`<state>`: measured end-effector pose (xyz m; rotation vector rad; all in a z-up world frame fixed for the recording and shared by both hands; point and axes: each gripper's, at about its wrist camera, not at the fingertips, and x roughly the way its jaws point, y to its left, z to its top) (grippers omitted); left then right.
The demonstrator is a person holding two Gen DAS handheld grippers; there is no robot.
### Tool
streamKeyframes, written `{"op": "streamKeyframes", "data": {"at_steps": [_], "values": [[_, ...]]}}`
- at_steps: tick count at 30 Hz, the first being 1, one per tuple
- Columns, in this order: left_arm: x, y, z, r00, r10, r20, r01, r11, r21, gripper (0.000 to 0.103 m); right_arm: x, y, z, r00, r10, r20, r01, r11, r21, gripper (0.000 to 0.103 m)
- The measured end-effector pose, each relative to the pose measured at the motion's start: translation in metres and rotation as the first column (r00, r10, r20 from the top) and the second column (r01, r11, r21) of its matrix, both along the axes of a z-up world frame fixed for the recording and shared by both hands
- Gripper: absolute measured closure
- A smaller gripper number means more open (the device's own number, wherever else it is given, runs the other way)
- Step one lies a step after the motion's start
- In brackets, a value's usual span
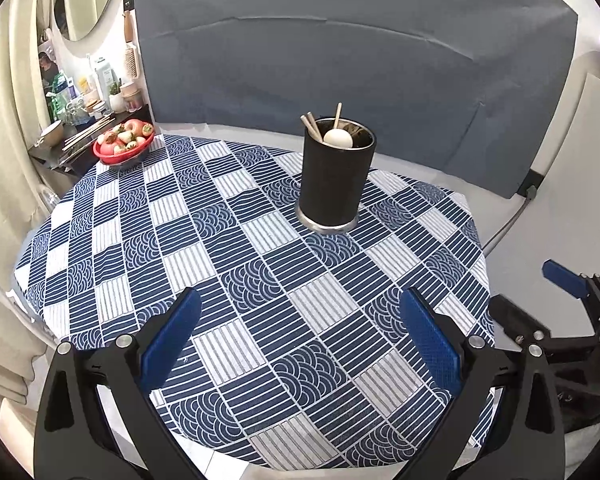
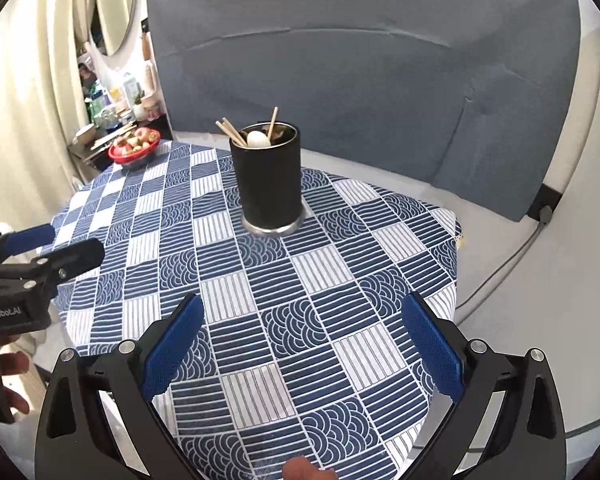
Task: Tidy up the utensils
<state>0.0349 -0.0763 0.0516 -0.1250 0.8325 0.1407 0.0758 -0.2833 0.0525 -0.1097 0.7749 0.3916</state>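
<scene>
A: Where do the utensils stand?

B: In the black cylindrical holder (image 1: pixel 334 178), upright on its silver base, on the blue-and-white patterned tablecloth (image 1: pixel 228 280). From the left wrist view it sits at about one o'clock from the middle of the cloth; from the right wrist view, near twelve.

A: And what is inside?

B: Wooden chopsticks (image 1: pixel 311 125): a pair leaning out over the rim toward ten o'clock, and a single one (image 1: pixel 338 114) rising nearly straight, tipped slightly toward one o'clock. Their long axes run up out of the cup. A white rounded spoon bowl (image 1: pixel 338 138) rests between them at the rim. Further dark items inside are too small to tell.

A: The grippers?

B: The left gripper (image 1: pixel 300 344) has its blue pads spread wide, nothing between them, above the cloth's near edge. The right gripper (image 2: pixel 304 344) is likewise wide apart and holds nothing.

A: Any other container?

B: A red bowl (image 1: pixel 122 150) of fruit at the cloth's ten o'clock corner.
</scene>
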Motion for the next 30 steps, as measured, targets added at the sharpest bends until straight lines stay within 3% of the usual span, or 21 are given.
{"op": "streamKeyframes", "data": {"at_steps": [30], "values": [[-0.0067, -0.0028, -0.0031, 1.0, -0.017, -0.019, 0.018, 1.0, 0.015, 0.006, -0.0054, -0.0024, -0.0014, 1.0, -0.01, -0.002, 0.01, 1.0, 0.02, 0.008]]}}
